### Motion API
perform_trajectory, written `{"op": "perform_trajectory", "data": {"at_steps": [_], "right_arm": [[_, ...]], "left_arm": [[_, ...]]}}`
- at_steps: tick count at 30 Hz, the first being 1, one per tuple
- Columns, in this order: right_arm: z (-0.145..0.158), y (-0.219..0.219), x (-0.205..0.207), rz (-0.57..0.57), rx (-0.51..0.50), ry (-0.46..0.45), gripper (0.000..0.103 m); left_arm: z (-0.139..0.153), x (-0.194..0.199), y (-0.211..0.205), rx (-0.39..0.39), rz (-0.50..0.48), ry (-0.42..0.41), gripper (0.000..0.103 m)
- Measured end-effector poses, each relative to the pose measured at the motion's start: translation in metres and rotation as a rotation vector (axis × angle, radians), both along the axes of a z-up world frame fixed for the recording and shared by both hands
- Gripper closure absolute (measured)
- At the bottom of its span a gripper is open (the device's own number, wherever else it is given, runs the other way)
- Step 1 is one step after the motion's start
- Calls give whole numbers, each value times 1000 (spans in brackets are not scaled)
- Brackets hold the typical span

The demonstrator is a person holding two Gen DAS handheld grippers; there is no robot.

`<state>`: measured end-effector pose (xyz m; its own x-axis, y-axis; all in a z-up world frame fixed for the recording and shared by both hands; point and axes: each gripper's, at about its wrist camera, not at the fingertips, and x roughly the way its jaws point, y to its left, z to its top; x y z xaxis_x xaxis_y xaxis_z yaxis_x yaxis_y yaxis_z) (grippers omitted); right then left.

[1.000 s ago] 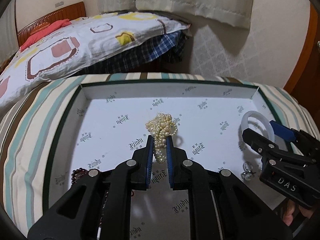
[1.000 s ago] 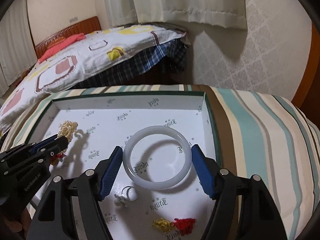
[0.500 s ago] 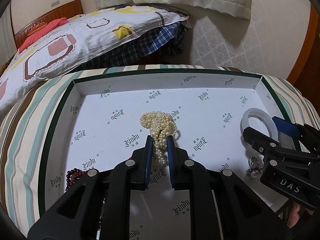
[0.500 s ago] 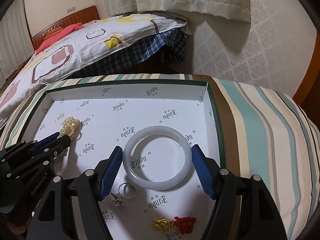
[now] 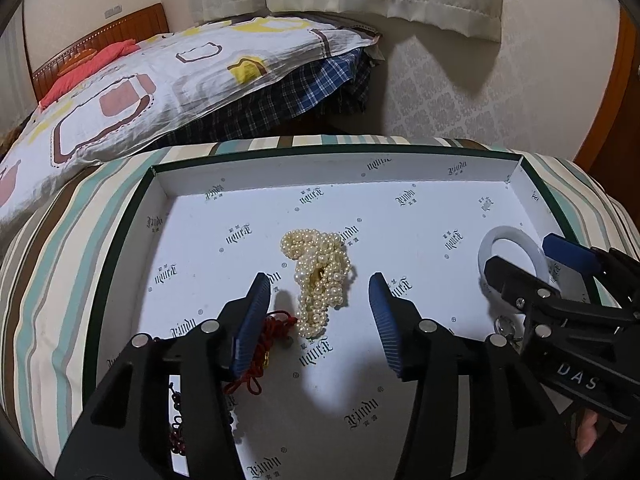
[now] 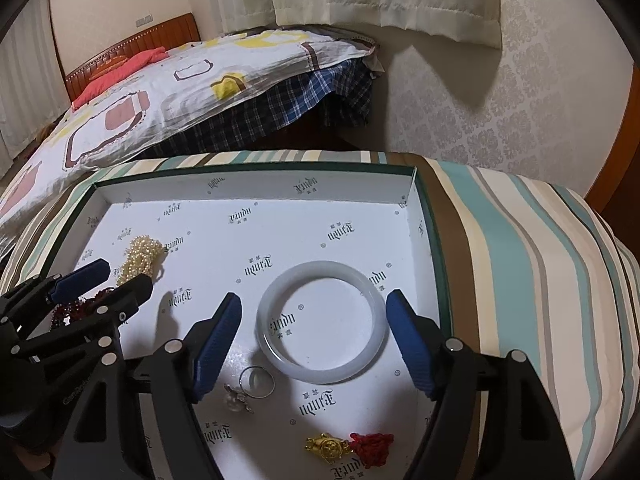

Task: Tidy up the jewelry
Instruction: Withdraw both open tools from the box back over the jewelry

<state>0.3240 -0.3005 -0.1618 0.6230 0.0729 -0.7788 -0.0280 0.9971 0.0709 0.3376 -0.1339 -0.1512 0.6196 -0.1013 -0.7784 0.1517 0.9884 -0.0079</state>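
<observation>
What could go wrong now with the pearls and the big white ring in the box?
1. The heaped cream pearl necklace touches the red knotted cord; they may tangle.
2. The left gripper has just been opening, its blue pads clear of the pearls; reclosing might catch only a few strands.
3. The open right gripper brackets the white translucent bangle; the bangle looks smooth and may slip.

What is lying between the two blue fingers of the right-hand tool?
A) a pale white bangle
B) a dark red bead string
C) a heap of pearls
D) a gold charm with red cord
A: the white bangle lies flat on the tray, between the right gripper fingers, which stand apart from its rim.
</observation>
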Motion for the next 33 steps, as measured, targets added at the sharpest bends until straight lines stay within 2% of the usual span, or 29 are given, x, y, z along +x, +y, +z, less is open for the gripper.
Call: {"op": "perform_trajectory", "data": {"at_steps": [9, 19, 33], "right_arm": [[23, -9, -22, -25, 20, -81, 30], [51, -9, -71, -44, 33, -170, 30], [59, -14, -152, -87, 27, -221, 30]], "left_arm": [[20, -21, 13, -53, 17, -55, 50], [51, -70, 35, -89, 36, -139, 50], [71, -146, 65, -133, 61, -198, 50]]}}
